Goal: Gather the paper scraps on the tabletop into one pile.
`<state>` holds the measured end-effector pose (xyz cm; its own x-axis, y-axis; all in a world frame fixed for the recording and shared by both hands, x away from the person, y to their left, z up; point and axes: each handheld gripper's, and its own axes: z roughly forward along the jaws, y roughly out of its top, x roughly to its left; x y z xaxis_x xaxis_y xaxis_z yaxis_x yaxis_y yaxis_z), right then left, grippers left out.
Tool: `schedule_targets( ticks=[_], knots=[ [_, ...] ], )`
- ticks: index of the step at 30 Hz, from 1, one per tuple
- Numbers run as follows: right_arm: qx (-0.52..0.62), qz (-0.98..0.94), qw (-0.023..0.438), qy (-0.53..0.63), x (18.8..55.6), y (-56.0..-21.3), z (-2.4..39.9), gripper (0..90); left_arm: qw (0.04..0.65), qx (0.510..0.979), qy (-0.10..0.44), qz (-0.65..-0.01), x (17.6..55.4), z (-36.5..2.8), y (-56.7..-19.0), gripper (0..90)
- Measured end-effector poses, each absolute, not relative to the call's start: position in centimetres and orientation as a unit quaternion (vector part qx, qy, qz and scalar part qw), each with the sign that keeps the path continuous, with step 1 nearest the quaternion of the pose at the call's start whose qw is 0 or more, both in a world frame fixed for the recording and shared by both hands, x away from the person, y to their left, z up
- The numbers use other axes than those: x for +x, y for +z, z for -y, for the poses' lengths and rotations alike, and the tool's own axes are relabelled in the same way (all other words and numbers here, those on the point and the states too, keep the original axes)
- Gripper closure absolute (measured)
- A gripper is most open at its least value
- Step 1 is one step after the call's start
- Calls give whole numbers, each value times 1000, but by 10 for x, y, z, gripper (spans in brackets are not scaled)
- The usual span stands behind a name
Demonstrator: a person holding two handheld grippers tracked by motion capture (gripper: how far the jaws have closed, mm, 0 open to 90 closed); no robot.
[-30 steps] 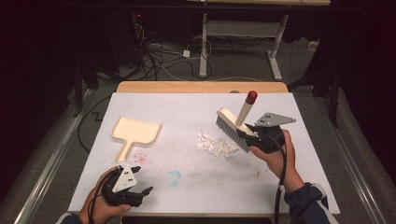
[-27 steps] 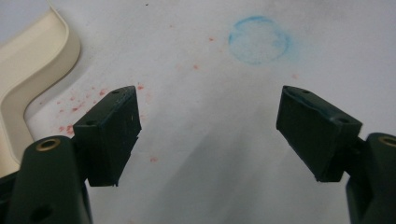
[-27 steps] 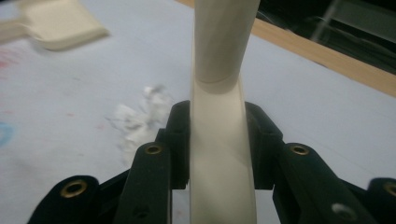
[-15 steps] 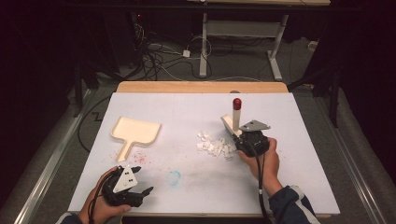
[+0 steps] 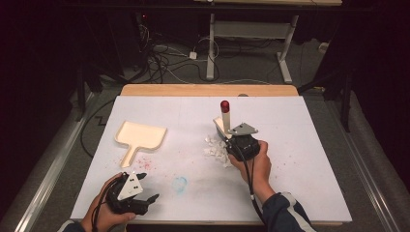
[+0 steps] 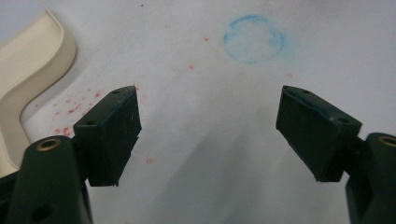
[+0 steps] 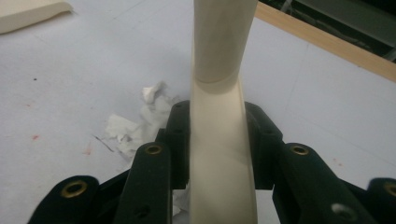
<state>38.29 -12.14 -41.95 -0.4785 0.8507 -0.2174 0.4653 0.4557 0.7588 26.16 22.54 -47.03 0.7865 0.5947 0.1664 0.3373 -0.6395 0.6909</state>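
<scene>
My right gripper [image 5: 231, 140] is shut on the cream handle of a brush [image 5: 225, 117] with a red tip. The brush stands nearly upright, its head down on the table at the right edge of a pile of white paper scraps [image 5: 214, 149]. In the right gripper view the handle [image 7: 222, 42] rises between the jaws of my right gripper [image 7: 218, 140], with the scraps [image 7: 133, 126] just to its left. A cream dustpan [image 5: 140, 135] lies at the left of the table. My left gripper [image 5: 149, 187] rests near the front edge, open, with nothing between its jaws [image 6: 208, 135].
The white table sheet [image 5: 300, 159] carries a faint blue ring [image 5: 180, 184] and red specks near the dustpan handle [image 6: 23, 93]. A wooden strip [image 5: 208, 90] runs along the far edge. Cables and desk legs lie on the floor beyond.
My right hand has moved left and down with the brush, which has turned from a slant to nearly upright beside the scraps. The left gripper has stayed put.
</scene>
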Motion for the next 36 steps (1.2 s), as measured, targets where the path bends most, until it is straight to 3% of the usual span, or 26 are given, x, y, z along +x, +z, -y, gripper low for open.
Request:
schedule_targets(
  ticks=[7, 23, 30, 36],
  knots=[
    [403, -785, 305, 359, 381, -405, 141, 680, 331, 885, 194, -264, 261, -226, -470, 211],
    [234, -838, 222, 441, 337, -378, 168, 681, 327, 885, 201, -264, 258, -228, -469, 211],
    [120, -873, 147, 449, 318, -396, 179, 681, 326, 886, 200, -262, 258, -227, -469, 211],
    [80, -895, 106, 425, 337, -421, 179, 681, 325, 888, 196, -260, 260, -224, -470, 211]
  ],
)
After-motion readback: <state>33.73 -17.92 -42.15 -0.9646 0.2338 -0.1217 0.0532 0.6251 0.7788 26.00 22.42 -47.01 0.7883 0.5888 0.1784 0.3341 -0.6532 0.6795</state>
